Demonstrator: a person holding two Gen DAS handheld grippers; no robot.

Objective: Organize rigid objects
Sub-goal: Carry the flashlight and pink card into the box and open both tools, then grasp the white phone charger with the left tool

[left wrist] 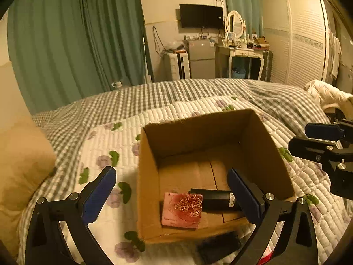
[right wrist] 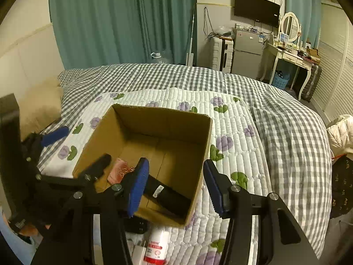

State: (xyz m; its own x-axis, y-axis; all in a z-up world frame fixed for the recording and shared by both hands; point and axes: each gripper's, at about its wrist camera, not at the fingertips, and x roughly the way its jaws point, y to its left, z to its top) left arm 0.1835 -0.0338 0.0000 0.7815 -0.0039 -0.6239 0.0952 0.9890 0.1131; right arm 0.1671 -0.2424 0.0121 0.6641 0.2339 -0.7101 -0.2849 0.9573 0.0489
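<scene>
Because it sits on a soft quilted bed, the open cardboard box probably shifts or tips if pushed at the rim; it looks light and stiff-walled, so things are better lowered in than dropped against a wall. Inside it, on the floor near the front wall, lie a black rectangular case and a pink box with a rose pattern, touching along one edge. The black case looks rigid and smooth, perhaps a little slippery, and I judge it best pinched across its narrow width, near the middle. The pink box looks like thin card: light, stiff enough, but likely to dent under a hard squeeze, so it wants gentle pressure on its two flat sides.

The left gripper stands at its widest and empty, one finger outside the box's left wall and the other over the interior. The right gripper is part open and holds nothing, poised over the box's near right corner.

Still outside the box, on the bed near its front, stands a small white bottle with a red label; it looks hard, round and light, apt to roll, so a grip across its body seems safest.
</scene>
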